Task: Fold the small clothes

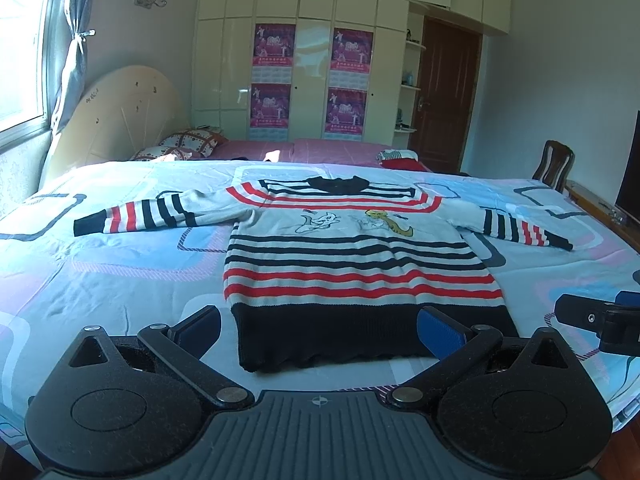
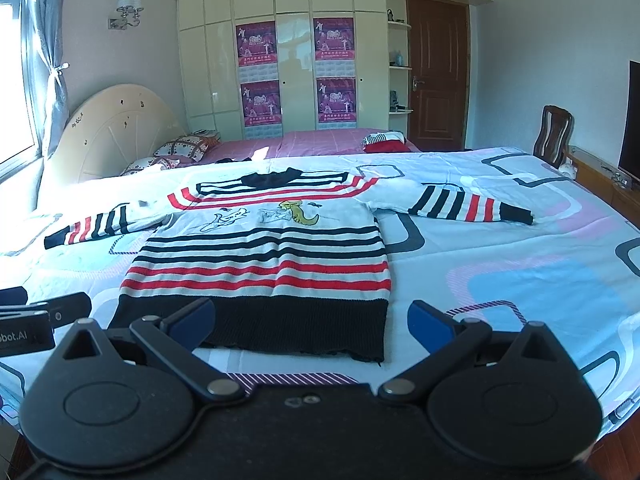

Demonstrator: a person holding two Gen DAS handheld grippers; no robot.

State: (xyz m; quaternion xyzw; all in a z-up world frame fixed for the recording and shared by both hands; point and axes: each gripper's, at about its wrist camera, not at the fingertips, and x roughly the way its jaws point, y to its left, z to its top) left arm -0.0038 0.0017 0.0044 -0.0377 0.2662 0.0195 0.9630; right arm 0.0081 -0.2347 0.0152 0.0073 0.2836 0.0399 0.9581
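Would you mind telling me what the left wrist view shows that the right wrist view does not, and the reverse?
Only the left wrist view shows the left tool, open, near the sweater's black hem, with the right tool's side at its right edge.

Only the right wrist view shows the right tool, open, and a white figurine beside the chair.

Both show the striped sweater spread flat with sleeves out on the patterned bedsheet, the folded clothes behind, and the wardrobe posters.
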